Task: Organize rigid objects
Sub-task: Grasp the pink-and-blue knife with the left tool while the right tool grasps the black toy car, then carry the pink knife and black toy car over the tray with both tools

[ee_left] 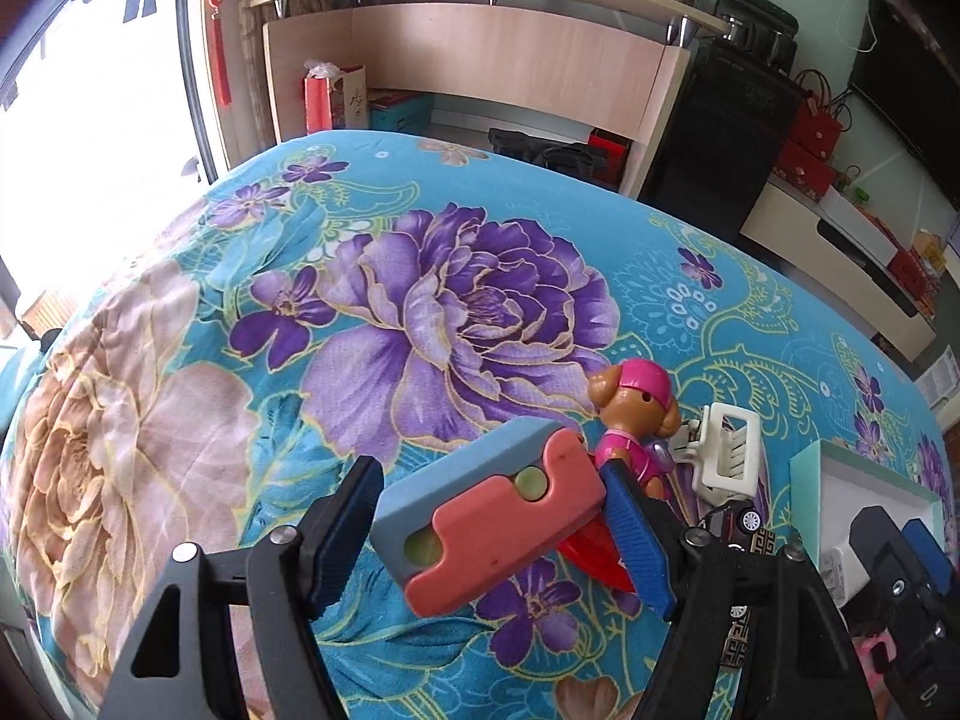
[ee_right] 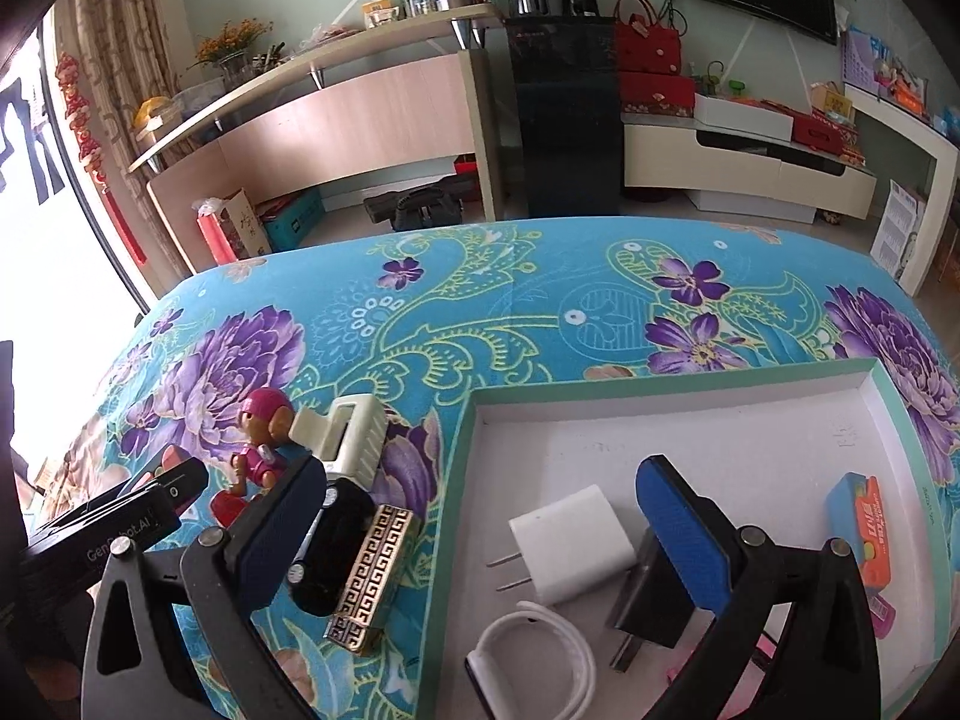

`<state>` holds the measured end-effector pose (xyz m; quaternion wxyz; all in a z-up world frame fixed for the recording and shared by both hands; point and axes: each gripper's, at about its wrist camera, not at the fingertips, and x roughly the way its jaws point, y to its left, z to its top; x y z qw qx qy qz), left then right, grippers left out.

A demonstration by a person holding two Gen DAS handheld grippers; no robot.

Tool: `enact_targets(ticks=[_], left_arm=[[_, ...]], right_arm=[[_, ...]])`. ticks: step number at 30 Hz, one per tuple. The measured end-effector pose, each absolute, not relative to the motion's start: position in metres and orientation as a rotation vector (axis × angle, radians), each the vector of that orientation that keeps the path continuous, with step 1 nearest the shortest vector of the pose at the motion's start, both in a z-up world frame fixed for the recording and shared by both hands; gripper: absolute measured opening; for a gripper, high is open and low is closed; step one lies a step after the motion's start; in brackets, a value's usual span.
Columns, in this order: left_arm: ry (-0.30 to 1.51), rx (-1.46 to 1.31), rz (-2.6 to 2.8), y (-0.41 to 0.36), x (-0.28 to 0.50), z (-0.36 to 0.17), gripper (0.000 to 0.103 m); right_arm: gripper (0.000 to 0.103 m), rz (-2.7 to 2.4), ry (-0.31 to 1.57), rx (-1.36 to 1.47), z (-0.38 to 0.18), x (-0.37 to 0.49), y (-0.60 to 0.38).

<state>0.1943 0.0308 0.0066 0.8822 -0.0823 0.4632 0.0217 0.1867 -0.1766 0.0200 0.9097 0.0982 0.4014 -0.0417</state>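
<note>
My left gripper [ee_left: 492, 534] is shut on a blue and pink block [ee_left: 480, 516], held slanted above the flowered bedspread [ee_left: 420, 312]. Just beyond it stand a pink pup figure [ee_left: 636, 420], a white hair claw [ee_left: 726, 450] and a small black toy car [ee_left: 735, 519]. My right gripper [ee_right: 480, 516] is open, straddling the left wall of a white tray [ee_right: 462, 480] with a green rim. A white charger [ee_right: 570, 546] lies in the tray below the open jaws. The pup figure [ee_right: 264, 438], hair claw [ee_right: 348, 432], toy car [ee_right: 333, 546] and a gold-patterned box [ee_right: 375, 582] lie left of the tray.
The tray also holds a black charger [ee_right: 648, 600], a coiled white cable [ee_right: 540, 660] and an orange and blue block [ee_right: 864, 528]. Beyond the bed's far edge stand a wooden desk [ee_right: 360, 120] and a black cabinet [ee_right: 564, 120]. A bright window [ee_left: 90, 120] is on the left.
</note>
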Motion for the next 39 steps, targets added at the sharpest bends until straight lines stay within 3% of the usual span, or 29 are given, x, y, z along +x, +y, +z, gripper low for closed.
enact_targets(ticks=[6,12,14,19,39], left_arm=[[0.955,-0.188,0.048,0.037,0.191,0.010,0.077],[0.957,-0.204,0.048,0.040,0.190,0.011,0.077],[0.960,-0.209,0.050,0.041,0.191,0.010,0.077],[0.965,-0.224,0.051,0.045,0.191,0.008,0.077],[1.017,-0.239,0.069,0.050,0.194,-0.007,0.077]], right_arm=[[0.100,0.033,0.851,0.169,0.010,0.194,-0.140],[0.079,0.082,0.905,0.154,-0.005,0.200,-0.119],[0.065,0.098,0.917,0.146,-0.008,0.200,-0.115],[0.048,0.109,0.942,0.117,-0.017,0.203,-0.106],[0.035,0.038,1.013,0.076,-0.039,0.213,-0.101]])
